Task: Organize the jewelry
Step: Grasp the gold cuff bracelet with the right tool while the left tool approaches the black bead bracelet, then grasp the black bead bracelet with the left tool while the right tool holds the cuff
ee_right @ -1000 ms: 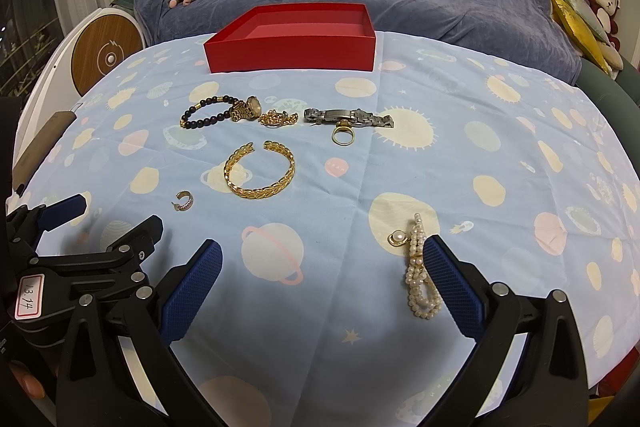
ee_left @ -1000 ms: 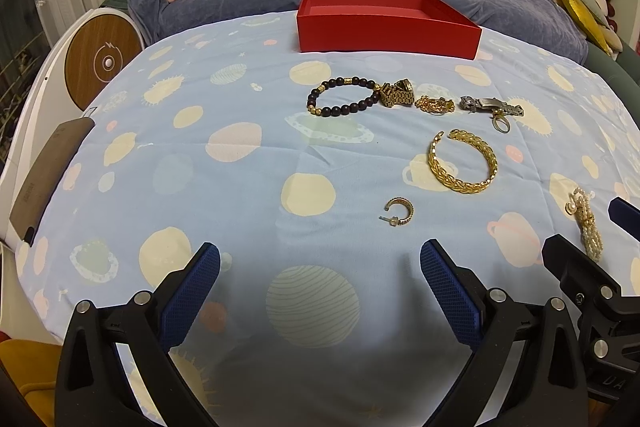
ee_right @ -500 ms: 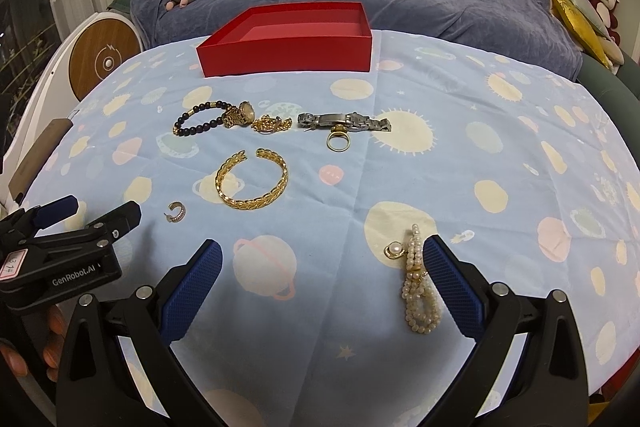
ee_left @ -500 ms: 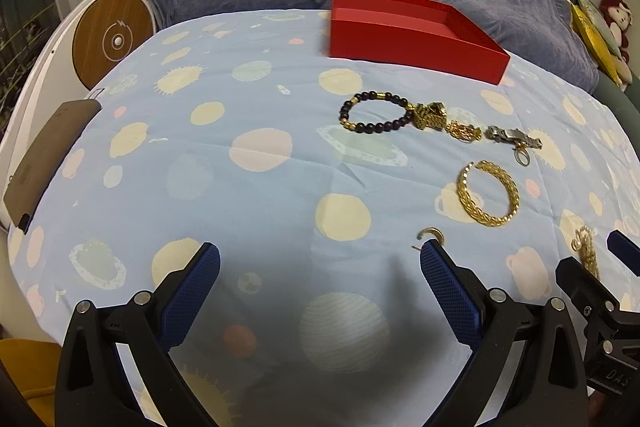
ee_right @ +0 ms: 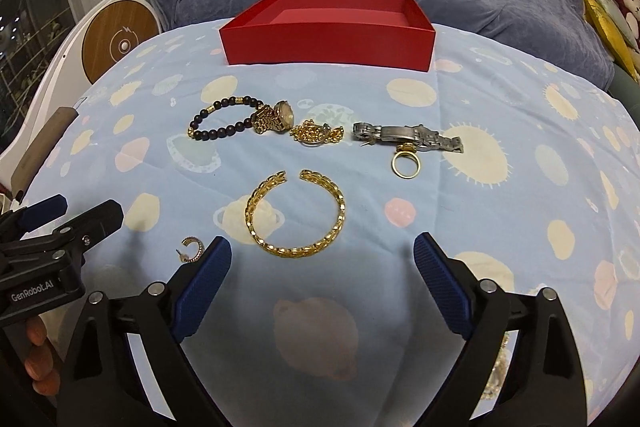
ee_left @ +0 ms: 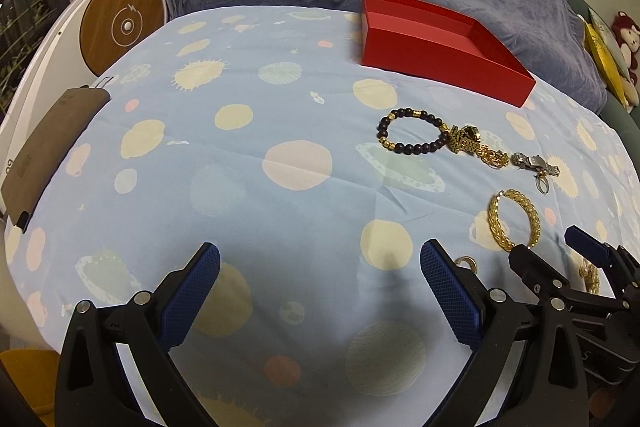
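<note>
Jewelry sits loose on the planet-print sheet (ee_right: 520,227), none of it in the red box (ee_right: 328,39) at the far side yet. Right gripper (ee_right: 322,263) has just been narrowing its jaws a bit, but they're wide apart with nothing between them, hovering just near of the gold cuff (ee_right: 296,213). Small hoop earring (ee_right: 192,249) lies right by its left finger. Left gripper (ee_left: 320,283) is released too, over bare sheet (beads (ee_right: 224,119), watches and ring (ee_right: 406,163) sit further out).
</note>
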Tool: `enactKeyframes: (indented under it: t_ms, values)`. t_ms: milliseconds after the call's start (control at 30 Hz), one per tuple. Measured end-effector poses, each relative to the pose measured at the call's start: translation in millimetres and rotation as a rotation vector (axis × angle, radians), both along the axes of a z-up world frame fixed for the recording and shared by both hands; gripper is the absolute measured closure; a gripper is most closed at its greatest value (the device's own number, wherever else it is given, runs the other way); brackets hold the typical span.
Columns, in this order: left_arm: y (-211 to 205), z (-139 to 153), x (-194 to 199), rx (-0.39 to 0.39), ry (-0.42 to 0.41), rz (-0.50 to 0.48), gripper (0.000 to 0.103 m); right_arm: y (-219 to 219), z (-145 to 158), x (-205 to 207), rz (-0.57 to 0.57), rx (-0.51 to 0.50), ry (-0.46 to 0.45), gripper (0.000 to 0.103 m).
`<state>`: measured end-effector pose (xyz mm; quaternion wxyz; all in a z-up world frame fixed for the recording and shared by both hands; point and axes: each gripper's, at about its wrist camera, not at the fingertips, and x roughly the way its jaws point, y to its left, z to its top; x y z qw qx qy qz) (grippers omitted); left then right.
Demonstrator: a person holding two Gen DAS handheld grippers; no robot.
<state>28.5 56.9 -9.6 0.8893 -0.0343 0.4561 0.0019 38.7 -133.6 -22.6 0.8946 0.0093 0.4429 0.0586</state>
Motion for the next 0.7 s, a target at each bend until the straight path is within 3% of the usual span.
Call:
enactKeyframes:
  t_ms: [300,433,700]
  values:
    - [14,-6,7,-0.013,0.023,0.019,0.005,8,-6,11,0.016,-0.015,0.007,0.034]
    - [12,-5,8,0.001,0.015,0.006,0.005,10,-5,13,0.024,-0.027,-0.003,0.047]
    - [-4,-1,17,0.011,-0.003,-0.058,0.005,-4,2,8,0.006,0.017,-0.005,0.047]
